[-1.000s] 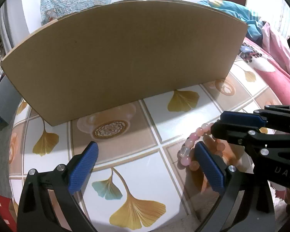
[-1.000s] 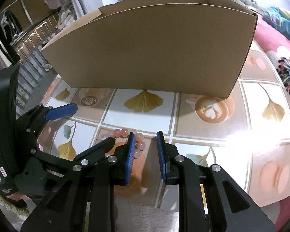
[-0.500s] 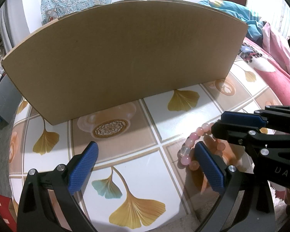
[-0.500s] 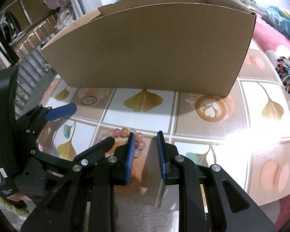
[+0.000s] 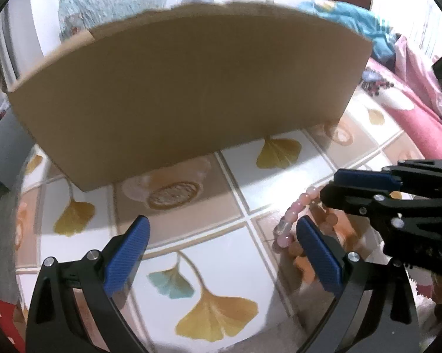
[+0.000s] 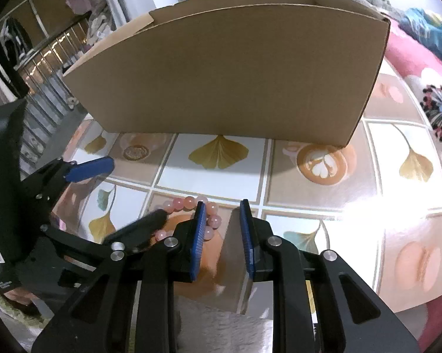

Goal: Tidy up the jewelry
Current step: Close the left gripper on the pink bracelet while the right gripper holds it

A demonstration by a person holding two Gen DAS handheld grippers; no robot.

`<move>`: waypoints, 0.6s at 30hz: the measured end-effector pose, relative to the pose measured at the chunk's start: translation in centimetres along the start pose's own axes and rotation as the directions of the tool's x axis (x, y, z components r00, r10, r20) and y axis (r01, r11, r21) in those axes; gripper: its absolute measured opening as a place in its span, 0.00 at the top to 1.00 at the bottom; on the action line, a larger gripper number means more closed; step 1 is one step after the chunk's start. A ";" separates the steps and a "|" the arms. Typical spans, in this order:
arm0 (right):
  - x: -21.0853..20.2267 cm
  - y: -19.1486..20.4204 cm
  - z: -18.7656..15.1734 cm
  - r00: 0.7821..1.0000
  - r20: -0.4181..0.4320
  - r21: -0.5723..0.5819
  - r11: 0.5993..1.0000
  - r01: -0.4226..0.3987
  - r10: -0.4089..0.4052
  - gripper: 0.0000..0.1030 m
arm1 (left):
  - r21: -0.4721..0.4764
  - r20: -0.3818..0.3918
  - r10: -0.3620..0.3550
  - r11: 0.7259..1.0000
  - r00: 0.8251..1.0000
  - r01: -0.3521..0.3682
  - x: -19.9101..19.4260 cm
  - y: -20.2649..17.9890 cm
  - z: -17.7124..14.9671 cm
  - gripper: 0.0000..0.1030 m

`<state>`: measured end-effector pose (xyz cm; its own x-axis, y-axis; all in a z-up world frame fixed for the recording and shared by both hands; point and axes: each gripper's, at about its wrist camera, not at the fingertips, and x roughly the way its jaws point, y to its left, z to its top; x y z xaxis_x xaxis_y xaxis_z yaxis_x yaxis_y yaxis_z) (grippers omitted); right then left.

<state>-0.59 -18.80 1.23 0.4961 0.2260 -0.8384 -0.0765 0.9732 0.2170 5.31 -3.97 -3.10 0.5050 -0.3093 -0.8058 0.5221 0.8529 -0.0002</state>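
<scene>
While the pink bead bracelet [image 6: 188, 206] lies on the worktop [image 6: 324, 206] just outside the right hand-held gripper [image 6: 222, 235]'s left pad; jaws narrow, empty | left hand-held gripper [image 5: 221, 253] wide, low, level.

The near part of the pink bead bracelet [image 6: 188, 206] is hidden behind the right gripper's [image 6: 222, 229] left finger. The cardboard box's [image 5: 185, 88] interior cannot be seen.

My left gripper [image 5: 222, 242] gapes wide before the cardboard box [image 5: 185, 88]. Right of it, the pink bead bracelet [image 5: 291, 217] lies beside my right gripper [image 5: 365, 188].
</scene>
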 end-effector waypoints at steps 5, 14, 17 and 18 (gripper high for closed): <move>0.0 0.2 -0.1 1.000 -0.001 -0.018 1.000 0.013 -0.013 0.80 | -0.065 0.073 -0.146 0.986 0.987 0.150 -2.5 1.8 -0.8 0.19; -0.1 1.0 -0.3 0.999 -0.002 -0.064 0.997 0.037 -0.038 0.80 | -0.002 0.031 -0.293 0.956 0.956 0.293 -2.6 -0.3 -1.4 0.62; 0.0 1.5 -0.4 0.999 -0.001 -0.089 0.995 0.045 -0.045 0.80 | 0.038 0.000 -0.271 0.962 0.963 0.271 -1.7 -1.3 -1.3 0.71; 0.0 1.7 -0.4 0.999 -0.001 -0.100 0.994 0.047 -0.048 0.80 | 0.046 -0.015 -0.264 0.963 0.964 0.265 -1.3 -1.4 -1.3 0.74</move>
<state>-1.07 -17.18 1.37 0.4982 0.1793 -0.8484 -0.1393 0.9822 0.1257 3.01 -4.24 -2.80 0.3386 -0.5172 -0.7860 0.6681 0.7204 -0.1862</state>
